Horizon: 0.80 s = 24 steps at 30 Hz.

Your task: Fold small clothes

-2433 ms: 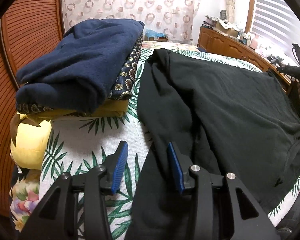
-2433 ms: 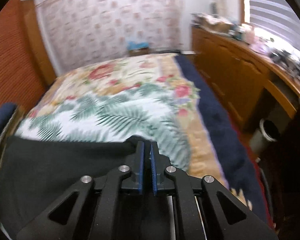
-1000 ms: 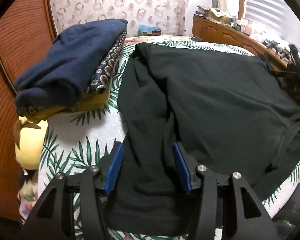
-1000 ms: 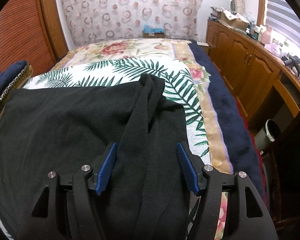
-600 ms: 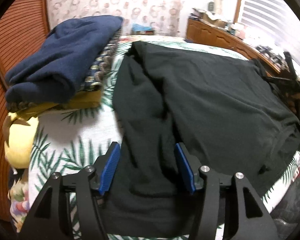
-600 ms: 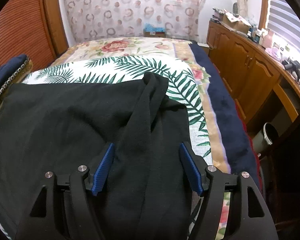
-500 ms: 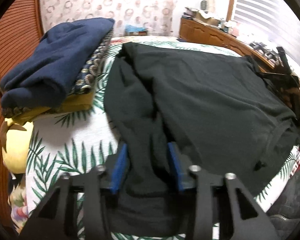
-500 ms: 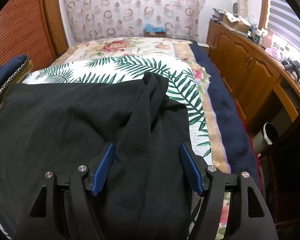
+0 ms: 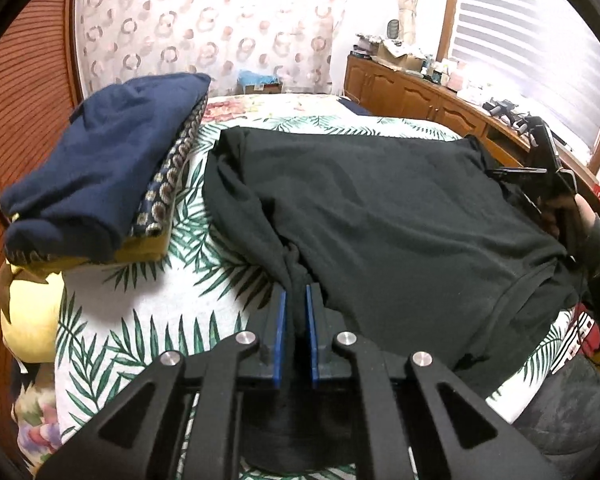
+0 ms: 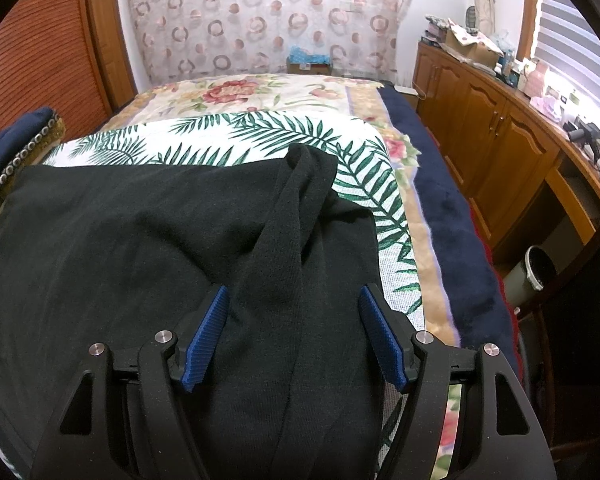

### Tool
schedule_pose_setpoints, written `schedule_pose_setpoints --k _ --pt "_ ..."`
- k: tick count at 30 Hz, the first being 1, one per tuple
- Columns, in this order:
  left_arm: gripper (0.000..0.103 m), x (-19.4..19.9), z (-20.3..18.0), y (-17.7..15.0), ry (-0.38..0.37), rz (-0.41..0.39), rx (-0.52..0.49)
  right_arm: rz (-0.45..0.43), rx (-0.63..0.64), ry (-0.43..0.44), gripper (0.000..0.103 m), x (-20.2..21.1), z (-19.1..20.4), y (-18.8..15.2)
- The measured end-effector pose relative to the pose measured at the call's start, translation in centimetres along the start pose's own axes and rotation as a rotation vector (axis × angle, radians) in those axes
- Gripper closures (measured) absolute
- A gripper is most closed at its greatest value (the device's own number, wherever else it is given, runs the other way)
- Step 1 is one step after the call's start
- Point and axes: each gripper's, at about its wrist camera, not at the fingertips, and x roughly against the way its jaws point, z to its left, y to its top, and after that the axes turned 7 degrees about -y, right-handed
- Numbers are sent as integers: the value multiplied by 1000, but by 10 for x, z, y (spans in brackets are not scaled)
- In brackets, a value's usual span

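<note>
Closing on a bunched sleeve of the black sweater (image 9: 380,208), the left gripper (image 9: 296,312) has its blue pads pressed on the cloth at the near left side of the bed (image 9: 148,304). Right gripper (image 10: 292,320) stands with jaws apart over the sweater's other sleeve, pads not pressing. Left of the sweater sits a stack of folded clothes (image 9: 100,168), navy on top. Wooden cabinets (image 10: 496,128) line the right wall.

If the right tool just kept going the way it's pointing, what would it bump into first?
Most likely the black shirt. The right tool points down at it with its jaws wide apart, and the bunched sleeve lies straight ahead between them. How far above the cloth it hangs is hard to judge.
</note>
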Motion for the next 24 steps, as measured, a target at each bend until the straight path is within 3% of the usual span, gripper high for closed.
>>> schedule_pose_setpoints --k 13,19,24 --pt "98 6 -15 13 -19 -54 -26 0 -1 1 33 0 1 0" --pt "99 6 -37 37 -102 -98 -58 -1 15 20 33 3 3 0" --pt "99 -4 -79 69 -192 -108 -136 -72 -16 69 33 37 -8 -7"
